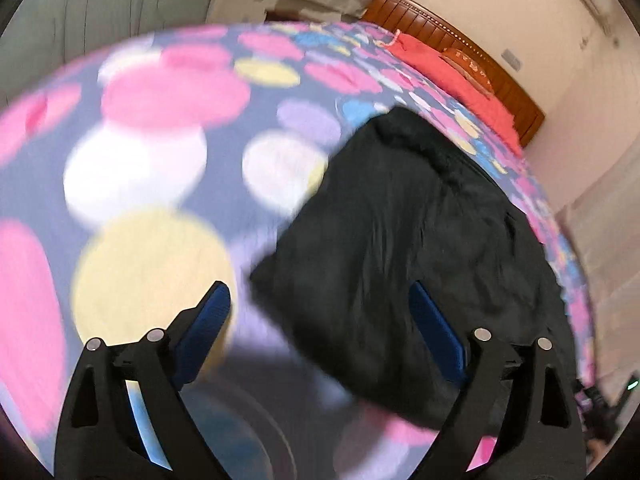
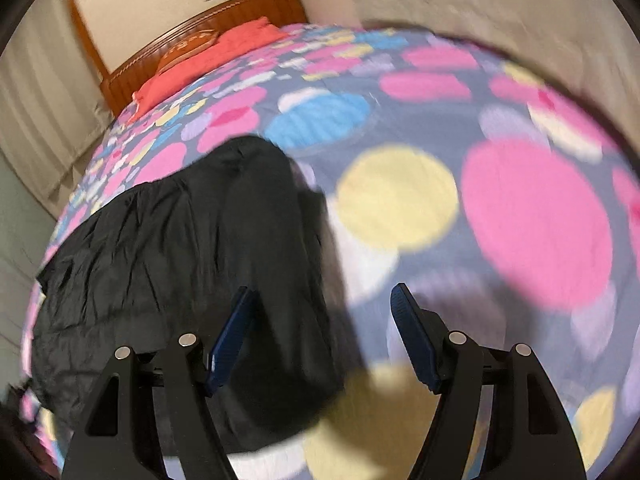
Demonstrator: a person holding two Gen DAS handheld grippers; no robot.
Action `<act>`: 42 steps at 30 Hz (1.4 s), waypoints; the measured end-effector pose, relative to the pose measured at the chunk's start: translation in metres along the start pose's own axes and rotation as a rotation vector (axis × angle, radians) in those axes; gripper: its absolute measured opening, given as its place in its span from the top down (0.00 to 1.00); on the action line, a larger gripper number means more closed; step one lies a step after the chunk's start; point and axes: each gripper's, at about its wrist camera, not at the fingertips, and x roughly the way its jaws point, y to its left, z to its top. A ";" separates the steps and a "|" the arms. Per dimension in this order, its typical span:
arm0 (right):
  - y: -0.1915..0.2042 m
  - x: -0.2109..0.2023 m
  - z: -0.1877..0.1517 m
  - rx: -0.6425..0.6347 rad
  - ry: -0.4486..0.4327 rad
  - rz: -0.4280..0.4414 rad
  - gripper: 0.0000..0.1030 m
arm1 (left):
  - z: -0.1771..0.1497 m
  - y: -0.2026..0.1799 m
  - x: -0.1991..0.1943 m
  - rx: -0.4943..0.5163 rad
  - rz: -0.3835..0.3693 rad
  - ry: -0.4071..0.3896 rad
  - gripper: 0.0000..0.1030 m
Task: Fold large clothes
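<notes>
**Both grippers hanging empty over a partly folded black garment**

The left gripper [image 1: 320, 304] is standing with its jaws wide apart, nothing pressed between the blue pads; in its own view the near corner of the black garment [image 1: 400, 248] is lying below the gap, but the pads are not touching it. The right gripper [image 2: 324, 304] is also showing its jaws apart and empty, the left-hand pad hanging over the garment's edge [image 2: 192, 264] and the other over bare bedding.

Outward from the jaws, the garment is lying flat on the bed, on a spotted bedspread [image 1: 160, 160] with large pink, yellow, white and blue circles. It is sitting near the bed's side edge, stretched toward the headboard [image 1: 452, 36], with a red pillow [image 1: 444, 68] well beyond it. Both views are smeared by motion blur, so fine creases and seams are hard to read.

Judging by its shape, the garment is already looking like a long, fairly tidy rectangle with straight sides, which suggests the sides have been folded in. What is probably remaining is folding it across its length into a compact stack; no such fold is visible yet, and neither gripper is gripping cloth to start it.
</notes>
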 end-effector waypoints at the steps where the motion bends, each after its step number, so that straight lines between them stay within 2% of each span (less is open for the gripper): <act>1: -0.004 0.001 -0.006 0.026 0.013 0.020 0.32 | -0.005 0.001 0.003 -0.012 -0.020 0.014 0.12; 3: -0.008 0.007 -0.016 0.080 0.042 0.060 0.32 | -0.012 0.000 0.012 -0.036 -0.045 0.042 0.10; 8: -0.003 0.016 -0.026 0.152 0.084 0.126 0.31 | -0.004 -0.009 0.026 -0.072 -0.059 0.011 0.08; 11: 0.004 0.021 -0.028 0.153 0.072 0.134 0.29 | -0.001 -0.009 0.033 -0.081 -0.028 -0.012 0.08; 13: 0.011 0.024 -0.026 0.139 0.042 0.115 0.32 | 0.002 -0.013 0.034 -0.066 0.036 -0.038 0.21; 14: 0.013 0.025 -0.025 0.135 0.030 0.104 0.44 | 0.003 -0.014 0.034 -0.053 0.042 -0.043 0.36; 15: 0.012 0.025 -0.025 0.134 0.027 0.104 0.49 | 0.003 -0.015 0.035 -0.045 0.001 -0.042 0.53; 17: 0.015 0.025 -0.026 0.141 0.016 0.118 0.64 | 0.004 -0.014 0.035 -0.070 -0.025 -0.040 0.61; 19: 0.017 0.018 -0.027 0.113 -0.009 0.126 0.72 | 0.004 -0.015 0.033 -0.062 -0.036 -0.046 0.68; 21: 0.017 0.012 -0.028 0.100 -0.025 0.136 0.75 | 0.000 -0.016 0.027 -0.038 -0.037 -0.059 0.73; 30: -0.002 -0.016 -0.050 0.108 -0.007 0.182 0.76 | -0.018 0.000 -0.009 -0.051 -0.068 -0.034 0.76; 42: -0.037 -0.067 -0.106 0.066 0.024 0.189 0.76 | -0.084 0.036 -0.076 -0.054 -0.065 -0.005 0.76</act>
